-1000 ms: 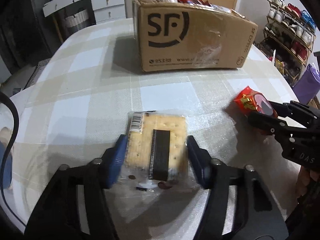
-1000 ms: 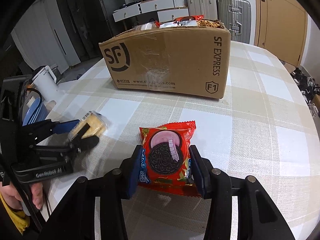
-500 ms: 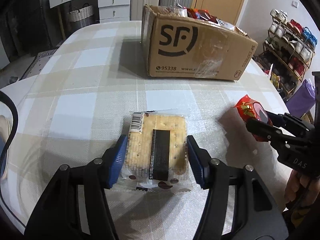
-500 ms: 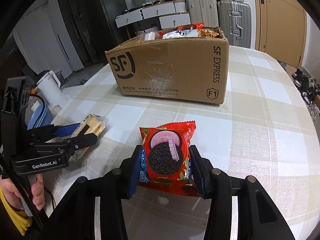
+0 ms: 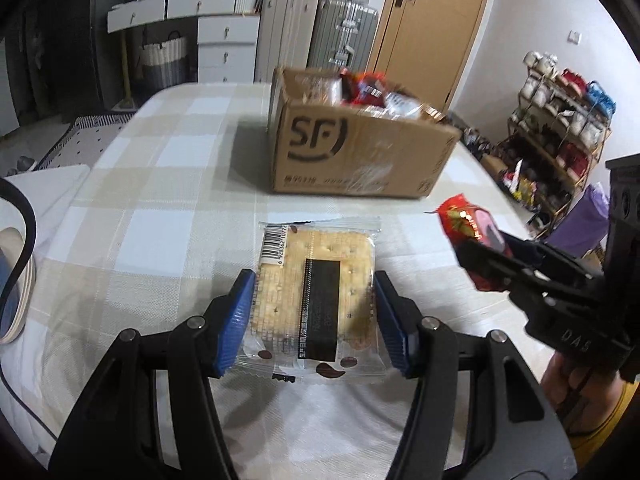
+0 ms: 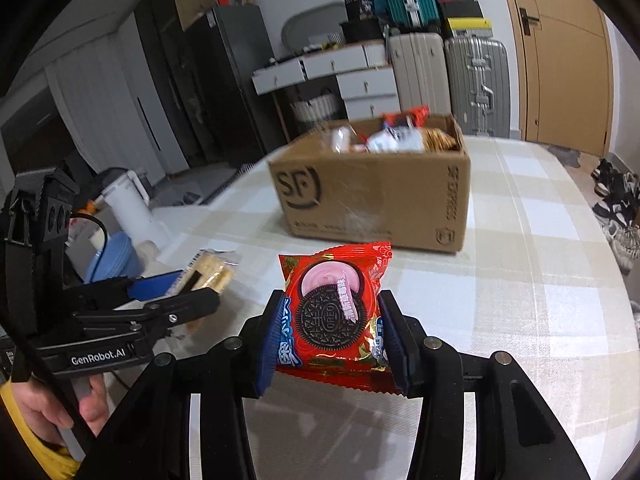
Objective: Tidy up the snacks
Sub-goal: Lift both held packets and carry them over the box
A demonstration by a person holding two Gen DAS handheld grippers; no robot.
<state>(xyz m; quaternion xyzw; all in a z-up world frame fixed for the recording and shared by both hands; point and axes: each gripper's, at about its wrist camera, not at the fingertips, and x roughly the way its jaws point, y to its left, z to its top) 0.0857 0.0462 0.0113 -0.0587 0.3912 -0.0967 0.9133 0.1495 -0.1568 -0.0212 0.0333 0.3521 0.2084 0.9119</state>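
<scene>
My left gripper (image 5: 314,314) is shut on a clear-wrapped cracker pack (image 5: 316,280), its blue pads pressing both sides, and holds it above the checked tablecloth (image 5: 160,232). My right gripper (image 6: 333,334) is shut on a red Oreo packet (image 6: 334,300), also lifted off the table. Each gripper shows in the other's view: the Oreo packet (image 5: 466,226) at the right, the cracker pack (image 6: 208,272) at the left. An open SF cardboard box (image 5: 360,156) with several snack packs inside stands ahead of both; the same box (image 6: 376,196) sits mid-table in the right wrist view.
A white kettle (image 6: 132,208) and blue bowls (image 6: 112,256) stand at the table's left edge. Drawers (image 5: 216,28), suitcases (image 6: 476,80) and a wooden door (image 6: 568,48) lie behind the table. A shoe rack (image 5: 560,120) stands to the right. A hand (image 6: 52,404) grips the left tool.
Both grippers have risen with their packs, which now hang clear of the table. The views have tilted up, so the box looks smaller and its contents show.
</scene>
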